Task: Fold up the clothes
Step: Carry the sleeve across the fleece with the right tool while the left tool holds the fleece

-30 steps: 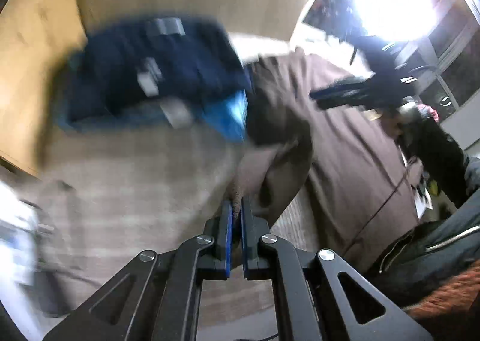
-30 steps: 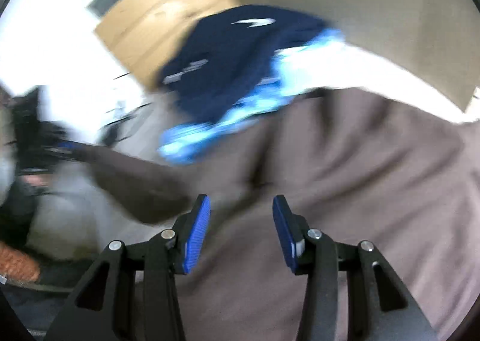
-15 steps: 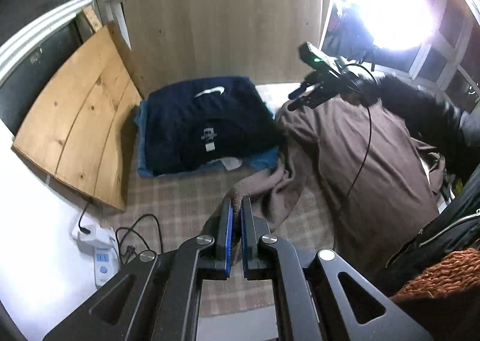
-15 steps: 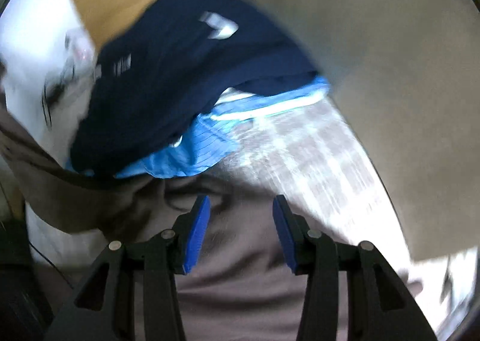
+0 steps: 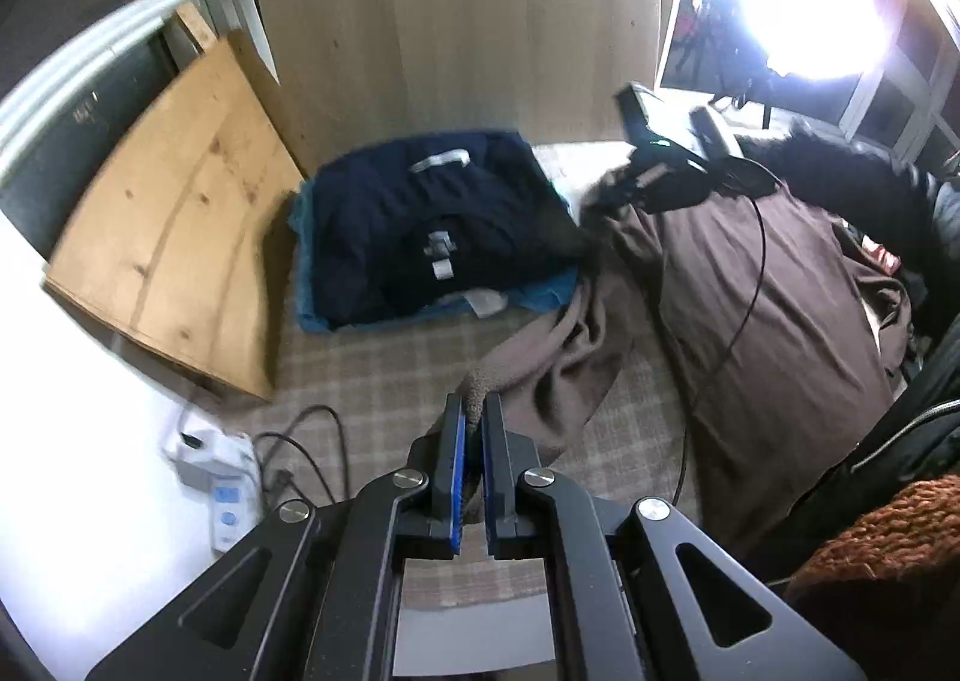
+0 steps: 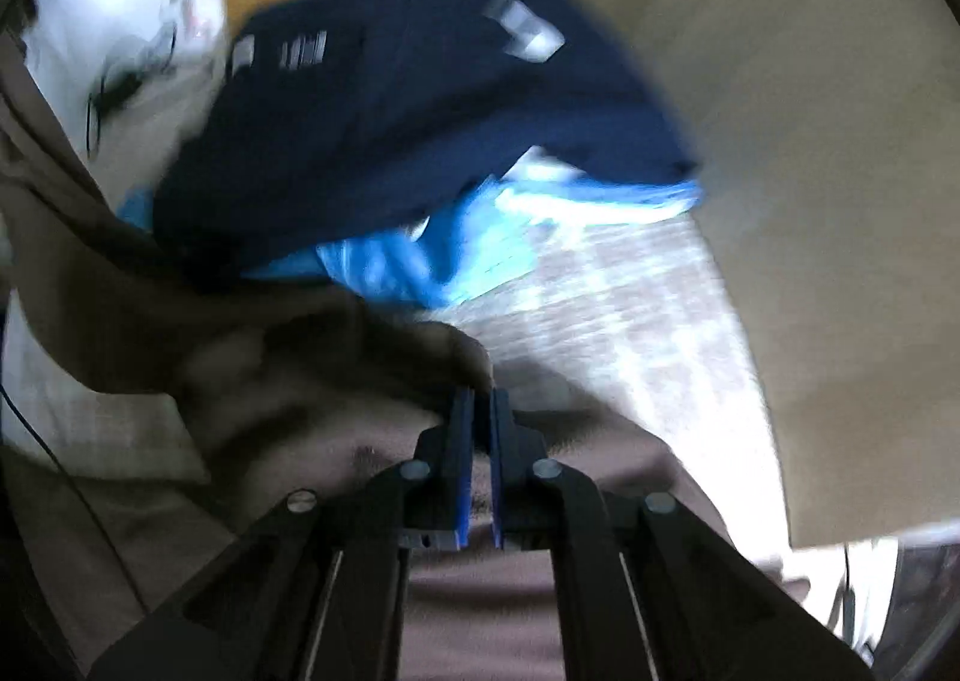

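Observation:
A brown garment (image 5: 750,297) lies spread on the checked surface (image 5: 372,375), one sleeve stretched toward me. My left gripper (image 5: 472,411) is shut on the end of that sleeve (image 5: 540,357). My right gripper (image 6: 482,402) is shut on a fold of the same brown garment (image 6: 270,381) near its top corner; it also shows in the left wrist view (image 5: 654,171) at the garment's far edge. A folded navy top (image 5: 432,225) lies on a blue garment (image 5: 546,291) beside the brown one.
A wooden board (image 5: 174,231) leans at the left, and a pale wood panel (image 5: 456,21) stands behind the folded stack. A white power strip with cables (image 5: 216,471) lies at the left front. A bright lamp (image 5: 822,15) glares at the upper right.
My right gripper has moved to the garment's top corner and shut on the brown fabric. My left gripper has stayed shut on the sleeve end.

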A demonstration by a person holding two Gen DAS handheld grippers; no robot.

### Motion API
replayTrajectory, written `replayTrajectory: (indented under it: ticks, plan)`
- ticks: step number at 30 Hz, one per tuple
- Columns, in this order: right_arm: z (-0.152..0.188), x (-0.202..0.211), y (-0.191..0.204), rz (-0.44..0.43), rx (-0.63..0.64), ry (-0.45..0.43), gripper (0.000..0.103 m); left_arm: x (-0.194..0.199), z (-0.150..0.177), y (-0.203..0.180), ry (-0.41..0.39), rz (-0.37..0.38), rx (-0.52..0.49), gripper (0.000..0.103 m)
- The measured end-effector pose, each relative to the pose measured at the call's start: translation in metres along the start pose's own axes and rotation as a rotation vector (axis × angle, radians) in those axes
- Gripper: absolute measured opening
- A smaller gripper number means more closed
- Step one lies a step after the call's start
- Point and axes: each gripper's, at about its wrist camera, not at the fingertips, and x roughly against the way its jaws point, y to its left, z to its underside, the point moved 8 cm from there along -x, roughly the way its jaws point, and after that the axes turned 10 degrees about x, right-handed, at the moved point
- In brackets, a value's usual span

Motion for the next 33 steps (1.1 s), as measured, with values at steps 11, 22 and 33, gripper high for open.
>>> replayTrajectory:
  ticks: [11,22,33]
  plan:
    - [-0.008,0.011,-0.033,0.071,-0.167,-0.144,0.003,-0.027,-0.024,0.1,-0.019,-0.142,0.172,0.004]
    - [-0.03,0.007,-0.019,-0.061,-0.171,-0.161,0.019,-0.093,-0.034,0.135,0.144,-0.102,0.191,0.004]
    - [-0.205,0.078,0.188,-0.285,0.444,-0.433,0.045,-0.052,-0.052,0.067,0.094,-0.034,0.013,0.004]
